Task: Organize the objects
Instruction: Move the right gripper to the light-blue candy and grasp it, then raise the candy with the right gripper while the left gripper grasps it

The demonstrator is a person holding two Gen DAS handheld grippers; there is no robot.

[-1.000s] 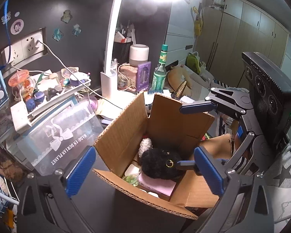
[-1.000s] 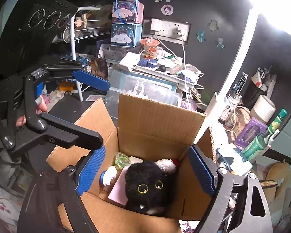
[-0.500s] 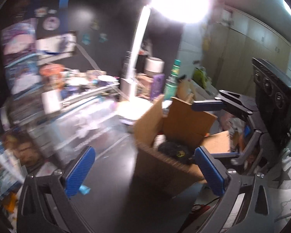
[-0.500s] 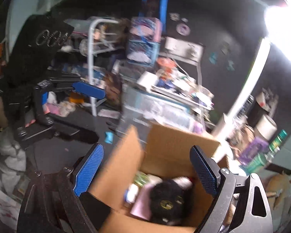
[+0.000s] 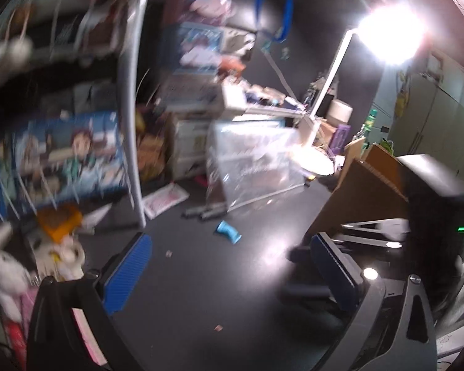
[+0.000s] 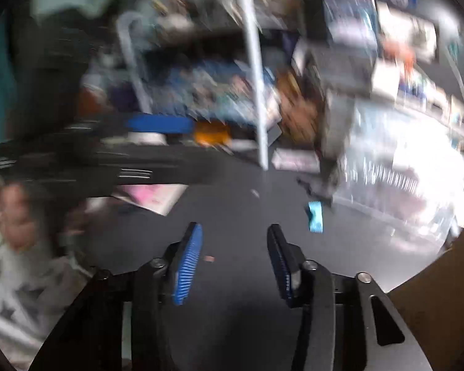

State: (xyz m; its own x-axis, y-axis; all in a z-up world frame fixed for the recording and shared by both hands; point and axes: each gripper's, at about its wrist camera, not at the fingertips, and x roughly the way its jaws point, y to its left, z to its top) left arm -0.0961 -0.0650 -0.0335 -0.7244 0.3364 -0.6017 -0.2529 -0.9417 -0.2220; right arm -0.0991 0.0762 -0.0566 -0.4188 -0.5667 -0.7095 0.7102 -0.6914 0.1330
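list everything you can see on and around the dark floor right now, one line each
small curved piece: one, light blue, lying on the bare dark floor
dark cylinders: two, blurred, on the floor before the clear box
clear box: one, transparent, centre, under the lamp
cardboard box: one, brown, right side, contents hidden
desk lamp: one, white, lit, behind the clear box
green bottle: one, back right
rack pole: one, white, left of centre
picture box: one, blue, on the left rack
white plush: one, bottom left
left tool: open, empty
right tool: open, empty
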